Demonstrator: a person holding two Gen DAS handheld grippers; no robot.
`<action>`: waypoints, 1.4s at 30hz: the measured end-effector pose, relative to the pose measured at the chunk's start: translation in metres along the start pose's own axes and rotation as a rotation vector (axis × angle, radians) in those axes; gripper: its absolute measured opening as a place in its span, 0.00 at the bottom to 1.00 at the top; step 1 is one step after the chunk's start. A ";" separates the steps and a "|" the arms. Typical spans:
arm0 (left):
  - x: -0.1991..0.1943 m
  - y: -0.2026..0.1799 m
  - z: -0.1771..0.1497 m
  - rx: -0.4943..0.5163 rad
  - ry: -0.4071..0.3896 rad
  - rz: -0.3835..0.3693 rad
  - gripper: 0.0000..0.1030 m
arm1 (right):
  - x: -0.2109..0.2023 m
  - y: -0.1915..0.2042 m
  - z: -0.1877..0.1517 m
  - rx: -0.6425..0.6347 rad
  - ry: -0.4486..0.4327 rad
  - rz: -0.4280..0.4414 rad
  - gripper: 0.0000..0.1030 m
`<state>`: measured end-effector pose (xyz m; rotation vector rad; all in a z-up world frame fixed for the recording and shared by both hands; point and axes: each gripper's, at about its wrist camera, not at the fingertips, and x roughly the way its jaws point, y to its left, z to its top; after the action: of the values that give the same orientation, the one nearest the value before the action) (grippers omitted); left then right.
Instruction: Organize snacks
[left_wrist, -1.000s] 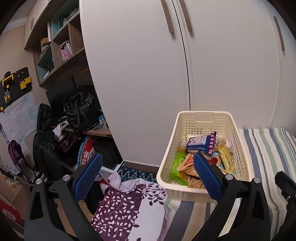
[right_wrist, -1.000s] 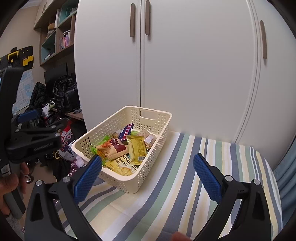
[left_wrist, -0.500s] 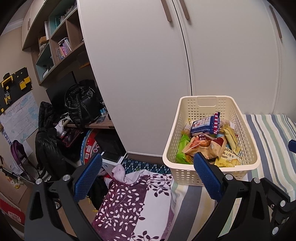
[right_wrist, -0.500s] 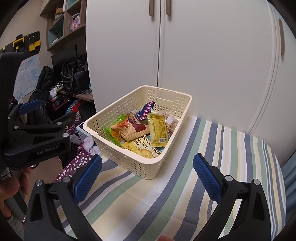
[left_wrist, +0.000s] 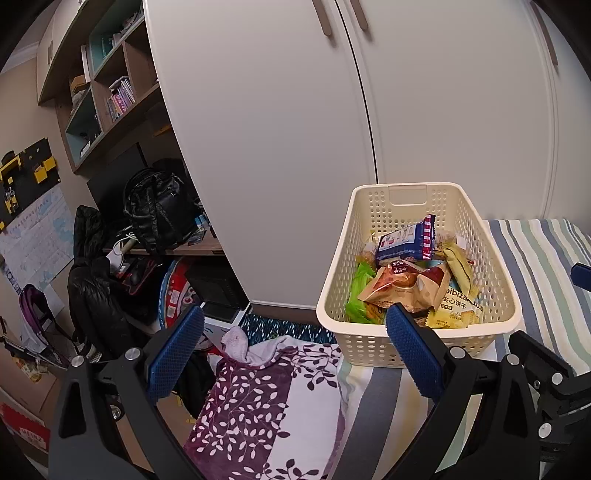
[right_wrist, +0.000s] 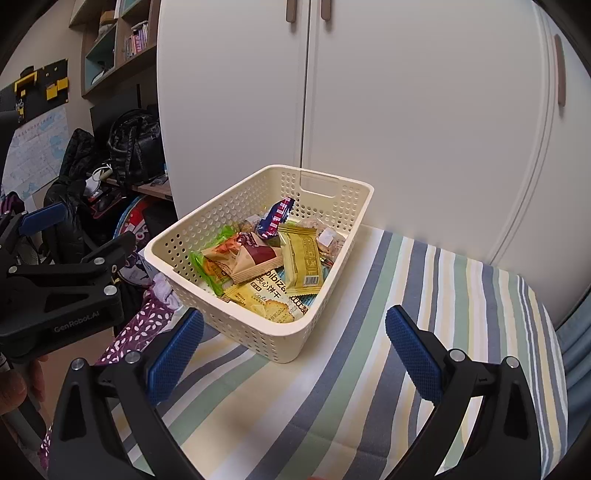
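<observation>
1. The crinkly foil snack packets (right_wrist: 258, 262) lie heaped in the cream perforated plastic basket (right_wrist: 273, 343) on the striped cloth (right_wrist: 424, 332).
2. You'll likely find them light, soft and slippery; pinch a sealed edge.
3. Your left gripper (left_wrist: 291, 354) and right gripper (right_wrist: 293, 354) hang spread wide, empty.

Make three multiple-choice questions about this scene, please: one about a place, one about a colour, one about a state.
1. Where does the cream basket stand?
A. on the striped cover
B. on the floor
C. on a shelf

2. What colour is the packet that stands on edge near the basket's far wall?
A. green
B. blue
C. black

3. How are the two grippers?
A. both shut on snacks
B. one open, one shut
C. both open, holding nothing

Answers:
1 A, the basket rests on the striped cover.
2 B, the blue packet leans upright above the other snacks.
3 C, the left gripper and the right gripper show wide gaps with nothing between the pads.
</observation>
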<state>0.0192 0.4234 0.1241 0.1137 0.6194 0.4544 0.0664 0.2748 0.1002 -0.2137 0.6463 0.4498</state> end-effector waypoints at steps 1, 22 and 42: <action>0.001 0.000 0.000 0.001 0.001 -0.001 0.97 | 0.001 0.000 0.000 -0.002 0.001 -0.002 0.95; 0.009 -0.006 -0.003 0.034 0.011 -0.011 0.97 | 0.016 -0.001 0.000 -0.014 0.022 -0.082 0.95; 0.005 -0.016 -0.003 0.068 0.005 -0.016 0.97 | 0.011 0.003 -0.006 -0.056 0.007 -0.102 0.95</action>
<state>0.0270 0.4113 0.1154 0.1718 0.6407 0.4188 0.0694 0.2793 0.0884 -0.3000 0.6268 0.3694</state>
